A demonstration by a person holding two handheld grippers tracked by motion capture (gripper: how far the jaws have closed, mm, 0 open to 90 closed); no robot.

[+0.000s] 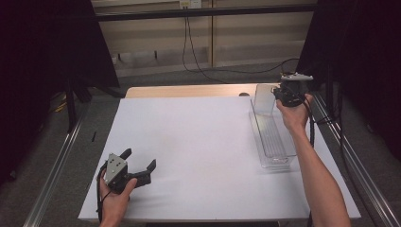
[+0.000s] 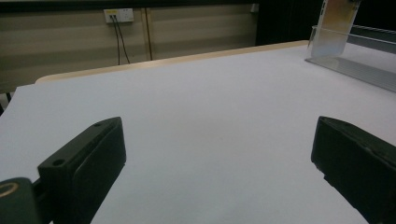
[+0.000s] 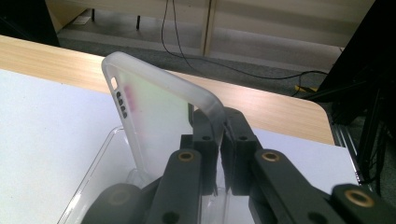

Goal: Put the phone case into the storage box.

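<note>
One translucent phone case (image 3: 159, 126) stands upright, pinched along its side edge between the jaws of our right tool (image 1: 289, 96), which are closed tight on it. Its camera cut-out sits near the top corner, farthest from the jaws. We hold it this way, we judge, so the thin shell stays vertical and can be lifted out of or lowered into the clear plastic tray (image 1: 273, 142) directly beneath the tool. That long, narrow tray runs back from the tool toward us along the right side of the desk (image 1: 198, 142), which is covered in white. Well apart from all this, our left tool (image 1: 140, 166) rests low on the near left of the desk, jaws spread wide and holding nothing. From it, the tray and case lie far ahead and to the right. It seems parked out of the way while the right hand (image 1: 294, 115) works.
</note>
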